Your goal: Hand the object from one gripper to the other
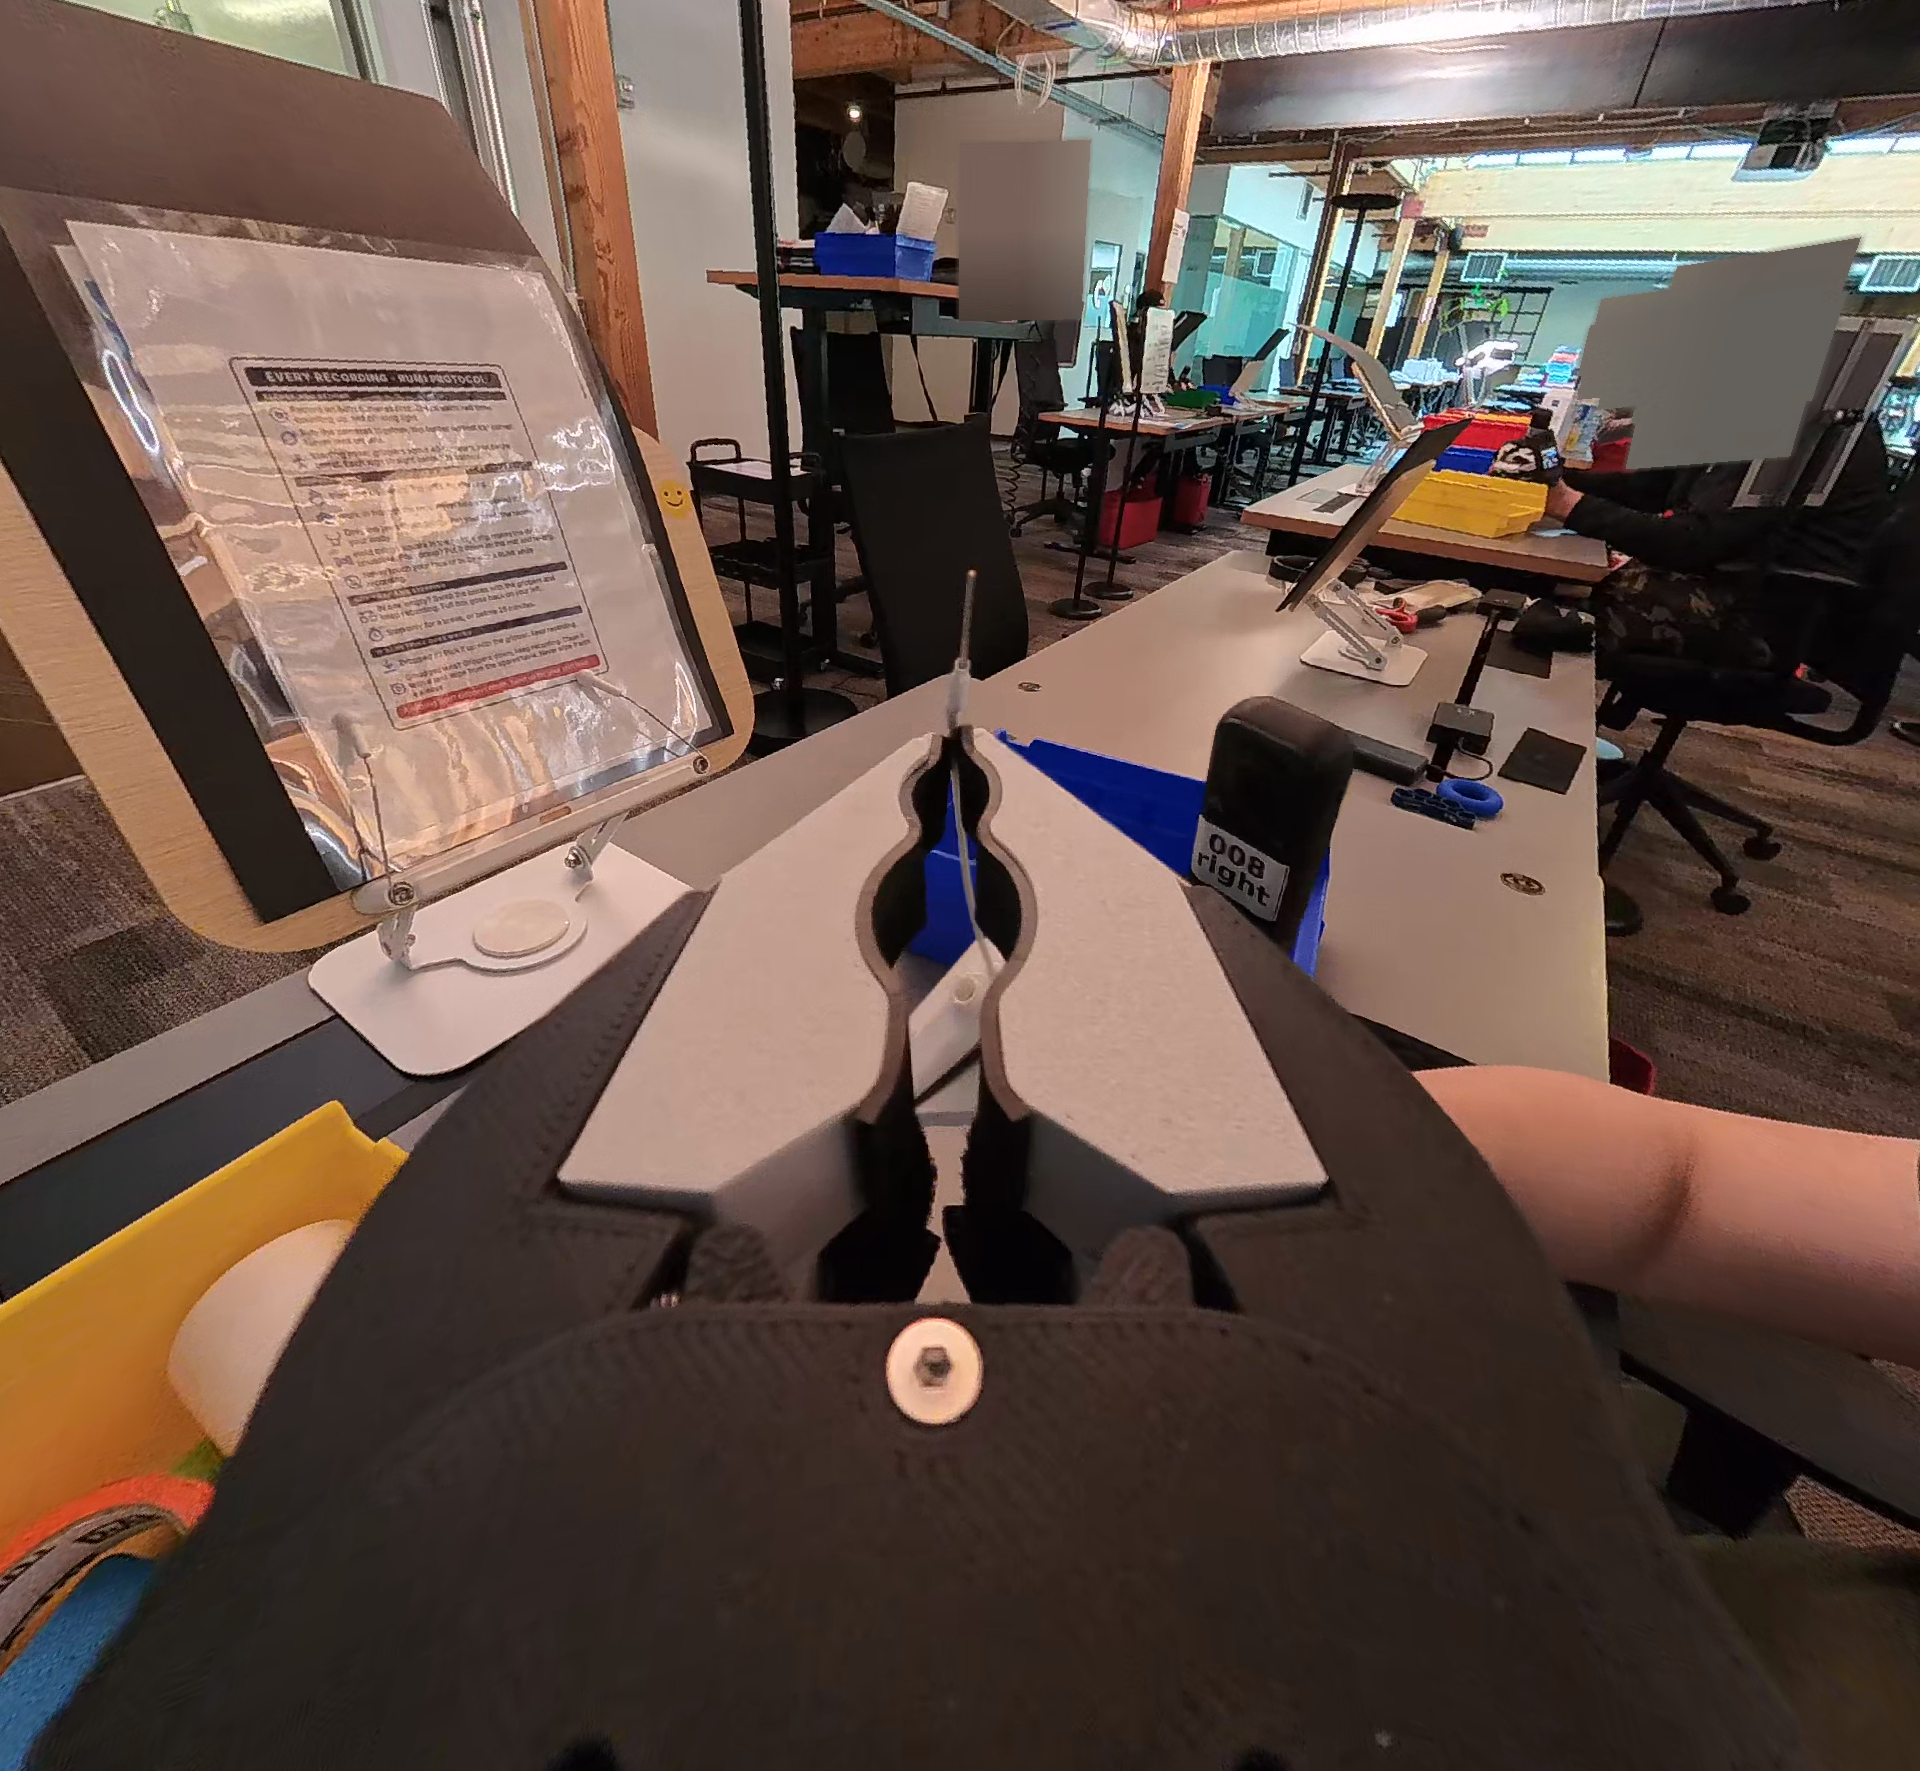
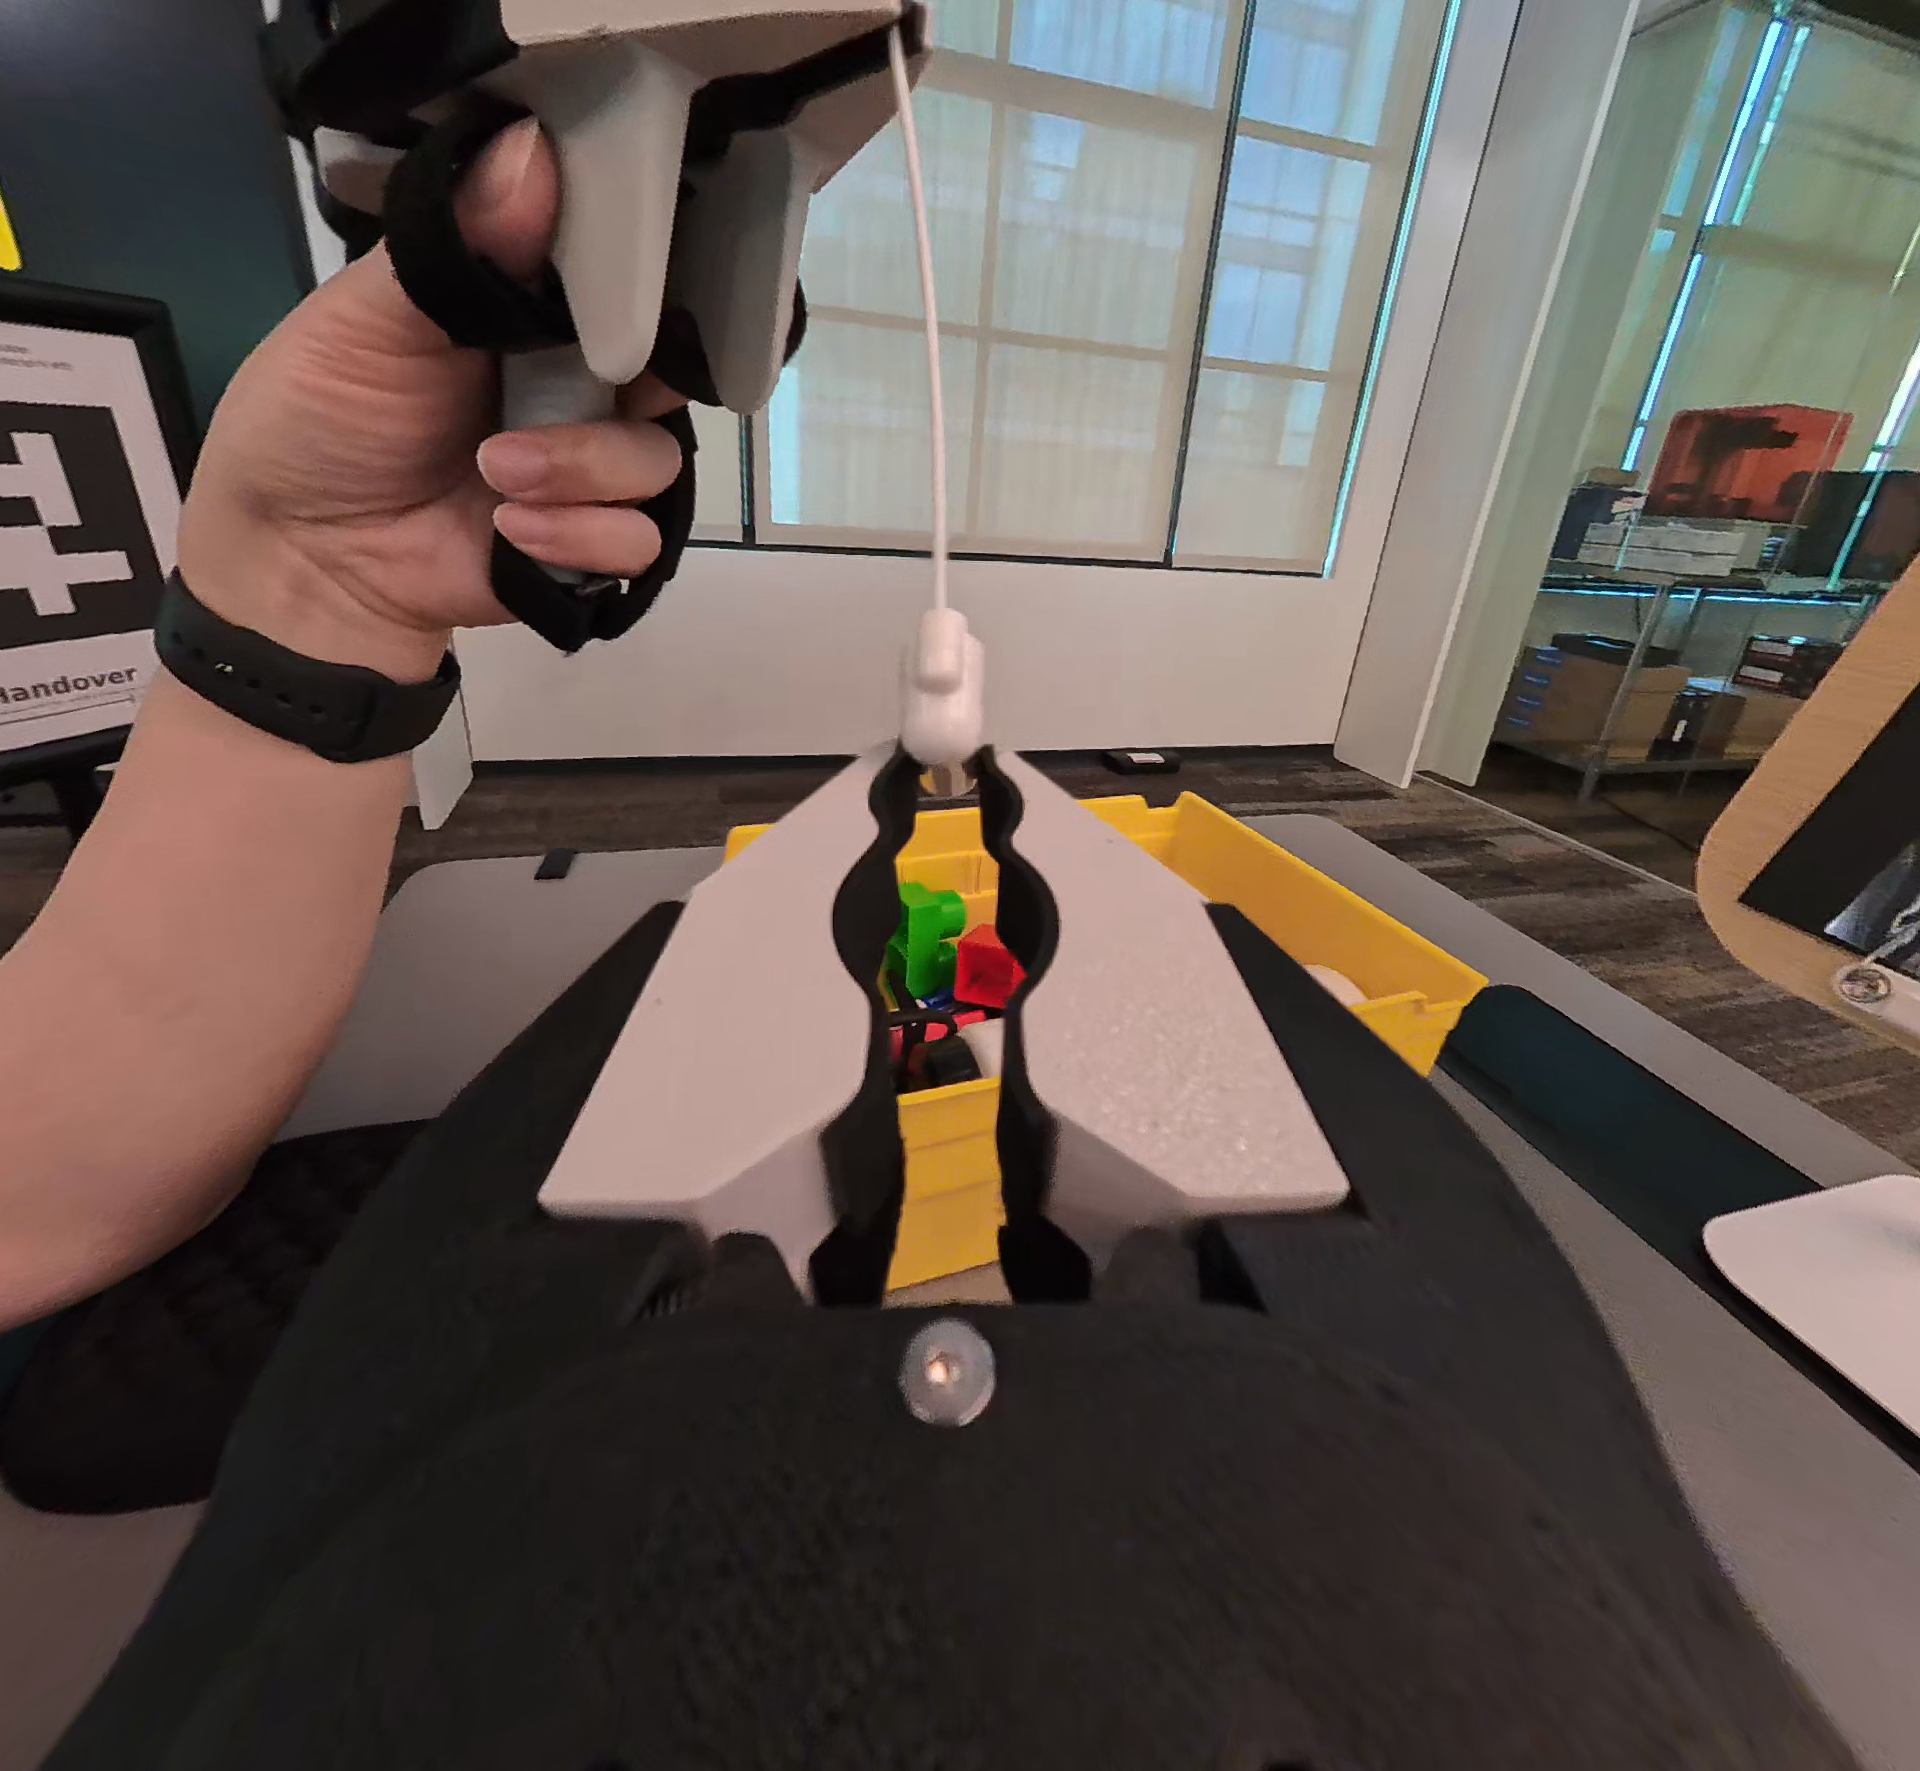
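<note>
A thin white cable [image 2: 928, 319] with a white plug [image 2: 943, 682] at its lower end runs between both grippers. My left gripper [image 1: 958, 747] is shut on the cable [image 1: 964, 661], whose end sticks out past the fingertips. In the right wrist view the left gripper [image 2: 902, 7] is up at the top left, held in a hand [image 2: 343, 474], and the cable hangs down from it. My right gripper [image 2: 940, 774] is below it and closed on the bottom of the plug. The right gripper's black body [image 1: 1273, 786] shows just beyond the left gripper's fingers.
A yellow bin [image 2: 1299, 890] with coloured blocks lies under the right gripper. A blue bin [image 1: 1101, 786] and a document stand [image 1: 364, 526] stand on the grey table [image 1: 1455, 890]. A yellow bin [image 1: 83, 1306] with tape rolls is at the lower left. A person sits at a far desk. Some 11 cm of space lies between my two pairs of fingers.
</note>
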Action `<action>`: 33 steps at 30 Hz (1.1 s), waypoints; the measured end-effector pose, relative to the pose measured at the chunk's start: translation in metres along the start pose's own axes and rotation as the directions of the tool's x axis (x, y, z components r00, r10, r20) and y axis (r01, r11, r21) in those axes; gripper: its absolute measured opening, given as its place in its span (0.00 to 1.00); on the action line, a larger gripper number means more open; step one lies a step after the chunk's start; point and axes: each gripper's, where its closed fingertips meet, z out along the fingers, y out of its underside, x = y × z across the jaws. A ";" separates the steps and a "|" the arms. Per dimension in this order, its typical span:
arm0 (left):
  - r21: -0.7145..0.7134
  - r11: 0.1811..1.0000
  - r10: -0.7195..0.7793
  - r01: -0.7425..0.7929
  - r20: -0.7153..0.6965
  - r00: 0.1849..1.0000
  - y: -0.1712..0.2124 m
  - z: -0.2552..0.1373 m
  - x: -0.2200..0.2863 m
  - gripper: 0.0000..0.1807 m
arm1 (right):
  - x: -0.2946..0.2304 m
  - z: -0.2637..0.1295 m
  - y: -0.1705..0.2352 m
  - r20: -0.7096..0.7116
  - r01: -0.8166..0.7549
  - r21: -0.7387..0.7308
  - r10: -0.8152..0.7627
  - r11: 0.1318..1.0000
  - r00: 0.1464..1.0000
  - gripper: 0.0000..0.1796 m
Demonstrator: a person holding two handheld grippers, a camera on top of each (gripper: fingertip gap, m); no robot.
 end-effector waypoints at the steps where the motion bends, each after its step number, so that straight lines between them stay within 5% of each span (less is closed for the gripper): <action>1: -0.004 1.000 -0.002 0.002 -0.003 1.000 0.001 0.000 0.000 0.00 | 0.000 0.000 0.000 -0.001 0.011 0.001 -0.011 1.000 1.000 0.05; 5: -0.019 0.999 -0.039 0.039 -0.017 0.999 0.005 0.000 0.000 0.01 | -0.001 -0.001 0.000 0.009 0.023 -0.018 -0.023 1.000 1.000 0.05; 7: -0.019 0.998 -0.065 0.065 -0.021 0.998 0.005 0.001 -0.002 0.19 | 0.001 -0.003 -0.003 0.026 0.003 -0.016 -0.002 1.000 1.000 0.05; 9: -0.043 0.996 -0.075 0.074 -0.034 0.997 0.009 0.001 -0.002 0.27 | 0.001 -0.007 -0.010 0.063 -0.044 0.001 0.044 0.999 0.997 0.05; 17: -0.165 0.973 0.145 -0.159 -0.090 0.985 0.030 0.000 0.008 0.29 | 0.016 -0.039 -0.060 0.322 -0.493 0.127 0.434 0.861 0.841 0.05; 20: -0.170 0.893 0.421 -0.416 -0.007 0.907 0.030 0.007 0.006 0.35 | 0.022 -0.050 -0.069 0.395 -0.619 0.137 0.531 0.773 0.750 0.05; 24: -0.126 0.706 0.706 -0.697 0.054 0.706 0.030 0.026 0.025 0.27 | 0.017 -0.055 -0.073 0.450 -0.676 0.131 0.564 0.725 0.692 0.05; 27: -0.111 0.609 0.793 -0.786 0.068 0.605 0.036 0.042 0.038 0.23 | 0.006 -0.055 -0.074 0.508 -0.713 0.106 0.578 0.693 0.638 0.05; 33: -0.086 0.574 0.819 -0.814 0.078 0.569 0.042 0.054 0.045 0.19 | -0.020 -0.049 -0.073 0.582 -0.719 0.029 0.573 0.695 0.577 0.05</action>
